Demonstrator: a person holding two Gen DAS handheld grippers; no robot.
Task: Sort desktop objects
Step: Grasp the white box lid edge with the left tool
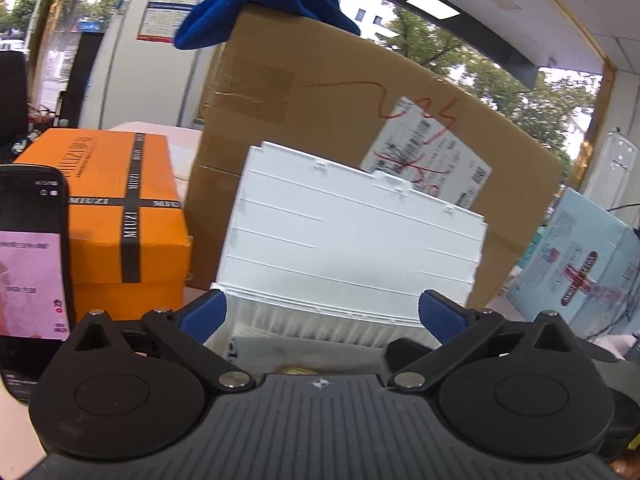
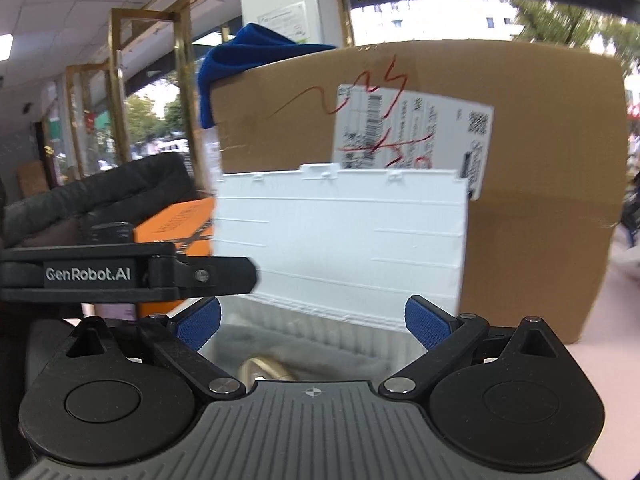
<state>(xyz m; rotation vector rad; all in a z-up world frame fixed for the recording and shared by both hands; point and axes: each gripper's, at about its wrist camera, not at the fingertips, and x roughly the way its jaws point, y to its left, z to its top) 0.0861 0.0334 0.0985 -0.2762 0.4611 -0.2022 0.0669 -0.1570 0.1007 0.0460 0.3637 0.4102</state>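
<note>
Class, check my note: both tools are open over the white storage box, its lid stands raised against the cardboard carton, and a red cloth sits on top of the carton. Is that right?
One detail is wrong: the cloth on the cardboard carton is blue, not red, as the left wrist view shows. The left tool and right tool are open over the white storage box, lid raised.

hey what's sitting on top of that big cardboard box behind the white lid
A crumpled blue cloth lies on the top left edge of the cardboard box, partly hanging over the corner. The rest of the box top is out of sight from these low views.
</note>
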